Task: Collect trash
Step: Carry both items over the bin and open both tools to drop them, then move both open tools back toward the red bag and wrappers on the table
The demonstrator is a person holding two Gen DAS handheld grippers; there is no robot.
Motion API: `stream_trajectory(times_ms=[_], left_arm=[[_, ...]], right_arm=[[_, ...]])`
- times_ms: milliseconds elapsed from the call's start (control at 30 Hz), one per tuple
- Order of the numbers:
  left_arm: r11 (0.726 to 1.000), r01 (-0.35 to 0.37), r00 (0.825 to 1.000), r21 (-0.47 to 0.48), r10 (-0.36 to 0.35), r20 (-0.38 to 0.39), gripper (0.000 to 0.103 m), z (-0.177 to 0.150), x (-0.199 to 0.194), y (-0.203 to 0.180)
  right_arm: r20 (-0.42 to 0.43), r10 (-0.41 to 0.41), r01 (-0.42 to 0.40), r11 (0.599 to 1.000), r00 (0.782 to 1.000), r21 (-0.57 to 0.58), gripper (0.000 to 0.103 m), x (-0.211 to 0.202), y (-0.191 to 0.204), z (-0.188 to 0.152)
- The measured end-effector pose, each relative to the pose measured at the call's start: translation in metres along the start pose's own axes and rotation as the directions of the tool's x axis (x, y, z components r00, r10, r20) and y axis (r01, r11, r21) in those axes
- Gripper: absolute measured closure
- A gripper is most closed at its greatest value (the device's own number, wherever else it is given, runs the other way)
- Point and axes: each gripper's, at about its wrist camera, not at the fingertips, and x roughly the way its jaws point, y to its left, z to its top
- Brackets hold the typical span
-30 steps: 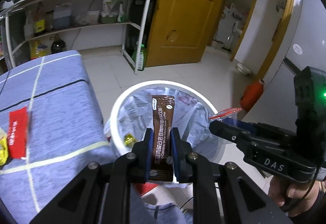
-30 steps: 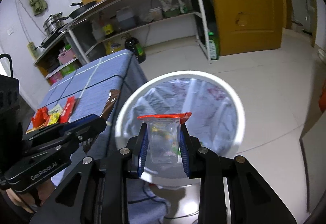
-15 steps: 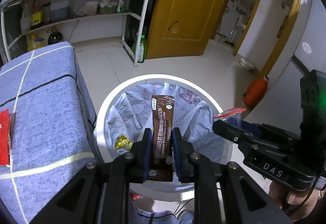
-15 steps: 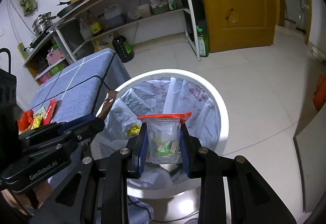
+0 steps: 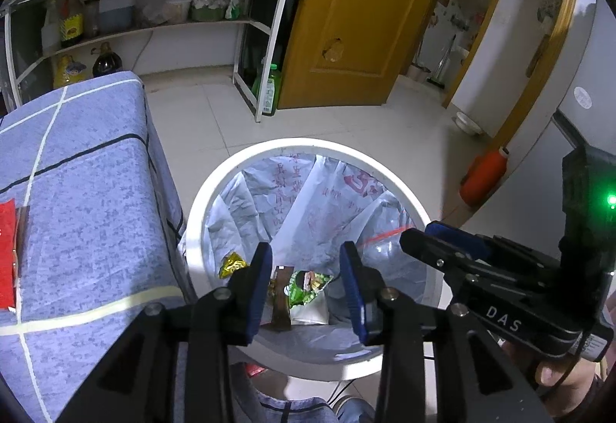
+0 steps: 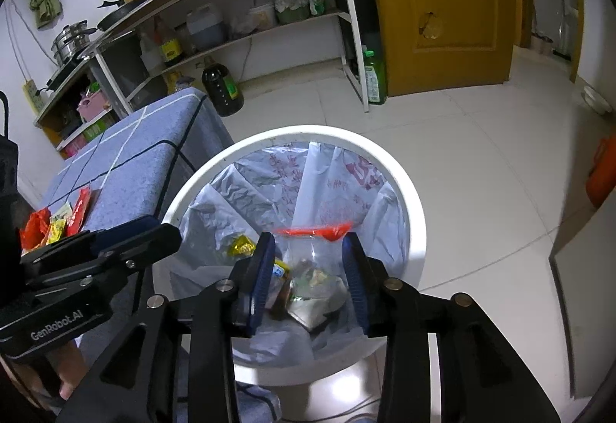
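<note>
My left gripper (image 5: 306,284) points forward and down, its two blue-padded fingers (image 5: 258,288) spread wide with nothing between them. My right gripper (image 6: 310,278) sits just beside it at the same tilt, jaws parted too. In the left view my right hand (image 5: 566,380) shows at the lower edge, wrapped round its handle.

- Left gripper (image 5: 306,282): jaws spread, nothing between them; positioned above the white trash bin (image 5: 215,188)
- Bin lined with a plastic bag; brown sachet (image 5: 281,301), green wrapper (image 5: 308,284) and gold wrapper (image 5: 231,264) lie inside
- Right gripper (image 5: 417,236) over the bin's right rim
- Blue tablecloth (image 5: 84,199) at left, beside the bin
</note>
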Motion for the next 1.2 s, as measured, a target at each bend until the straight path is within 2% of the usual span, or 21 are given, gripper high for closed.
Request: stream_trajectory(times_ms=[467,900,1200], left_arm=[[1.000,-0.007,0.999,-0.004,0.008,0.049,0.064,-0.007,-0.041,0.009],[0.998,-0.053,0.994,-0.021,0.055,0.098,0.064,-0.021,-0.081,0.034],[0.995,-0.095,0.984,-0.039,0.100,0.146,0.064,-0.032,-0.113,0.059]], right_arm=[[0.032,0.008,-0.007,1.000,0.999,-0.028,0.065,-0.016,0.010,-0.001],[0.045,0.016,-0.012,0.997,0.999,-0.071,0.065,-0.024,0.026,-0.006],[0.072,0.089,-0.080,0.990,0.993,-0.118,0.065,-0.041,0.055,-0.002]])
